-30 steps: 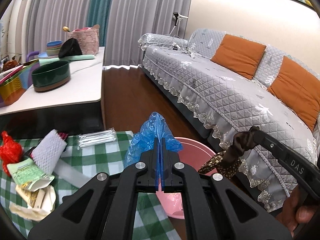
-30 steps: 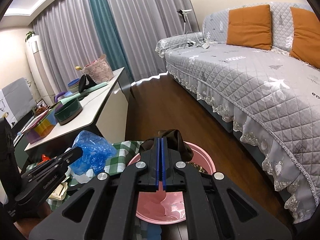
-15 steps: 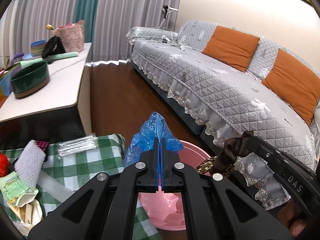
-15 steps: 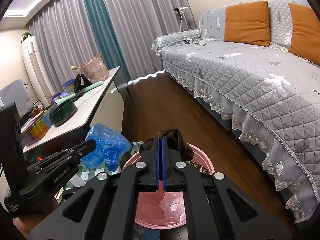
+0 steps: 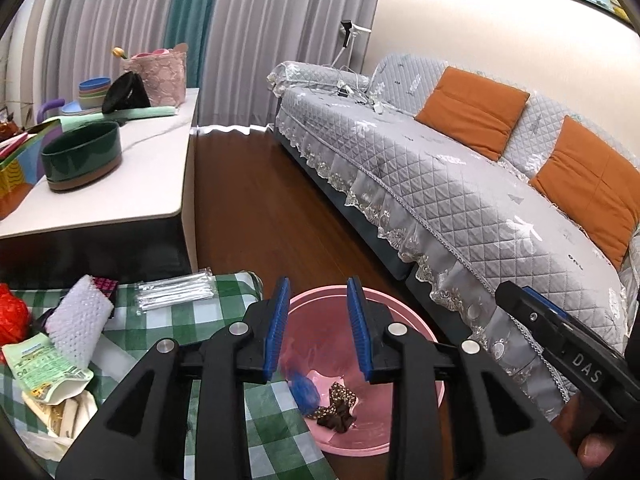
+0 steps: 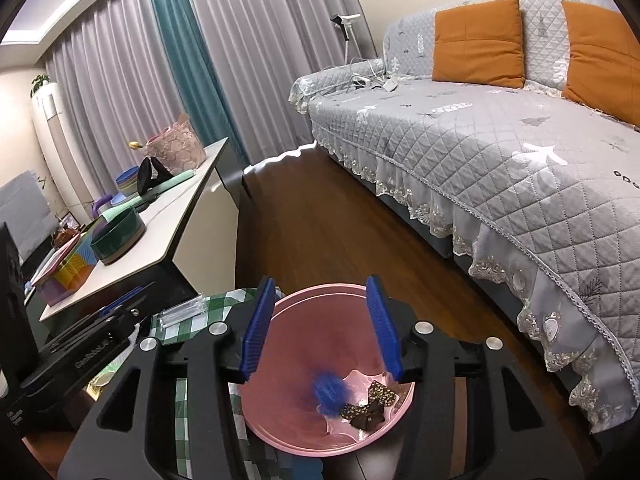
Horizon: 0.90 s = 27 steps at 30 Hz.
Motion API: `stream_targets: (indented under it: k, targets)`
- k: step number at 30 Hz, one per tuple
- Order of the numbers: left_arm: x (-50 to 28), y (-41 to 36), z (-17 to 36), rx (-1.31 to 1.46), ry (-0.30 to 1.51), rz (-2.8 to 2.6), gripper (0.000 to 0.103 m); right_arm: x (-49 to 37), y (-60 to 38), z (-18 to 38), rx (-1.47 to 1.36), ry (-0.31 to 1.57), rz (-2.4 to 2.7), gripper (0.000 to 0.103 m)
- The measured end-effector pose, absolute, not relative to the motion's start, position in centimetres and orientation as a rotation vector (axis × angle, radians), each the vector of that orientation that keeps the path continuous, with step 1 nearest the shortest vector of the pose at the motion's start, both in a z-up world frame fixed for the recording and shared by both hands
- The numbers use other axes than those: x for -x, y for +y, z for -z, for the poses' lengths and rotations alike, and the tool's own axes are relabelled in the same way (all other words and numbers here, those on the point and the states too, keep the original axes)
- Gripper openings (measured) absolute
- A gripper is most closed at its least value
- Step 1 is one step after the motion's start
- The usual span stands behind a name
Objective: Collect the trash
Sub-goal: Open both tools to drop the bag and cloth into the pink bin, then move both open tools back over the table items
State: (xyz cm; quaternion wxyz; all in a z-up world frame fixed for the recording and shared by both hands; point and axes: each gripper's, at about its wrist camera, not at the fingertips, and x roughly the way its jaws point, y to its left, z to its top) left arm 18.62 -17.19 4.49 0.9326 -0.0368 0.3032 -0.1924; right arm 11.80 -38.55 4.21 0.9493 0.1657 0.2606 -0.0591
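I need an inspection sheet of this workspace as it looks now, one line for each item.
Surface: green checked cloth on the low table, beside the dark wood floor.
Job's things: pink basin on the floor holds a blue plastic wad and a brown patterned wrapper.
Clutter: clear straw packets, white foam net, green snack pouch, red mesh lie on the cloth.
Grippers: left tongs and right tongs are over the basin, jaws opening, nothing between them.
Cables: white cords on the sofa's far end.
Surroundings: grey quilted sofa, orange cushions, curtains, white side table with bowls.
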Motion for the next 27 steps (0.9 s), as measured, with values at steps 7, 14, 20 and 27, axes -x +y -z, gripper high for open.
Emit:
stream_targets:
  k: [7, 14, 20, 27]
  targets:
    - [-16.9, -15.2, -6.3, 0.083, 0.585, 0.375, 0.029, -11.3, -38.3, -4.9, -0.345, 0.518, 0.123, 0.048]
    - [-14.1, -11.9, -8.1, 0.094, 0.551, 0.329, 0.029, -10.5, -35.7, -6.0, -0.289, 0.498, 0.084, 0.048]
    - [-11.5, -8.9, -9.3, 0.086, 0.526, 0.299, 0.029, -9.3, -33.1, -7.0, -0.240, 0.478, 0.041, 0.048]
    - [-8.6, -5.2, -9.8, 0.080, 0.499, 0.253, 0.029, -7.9, -30.3, -7.5, -0.177, 0.468, -0.005, 0.048]
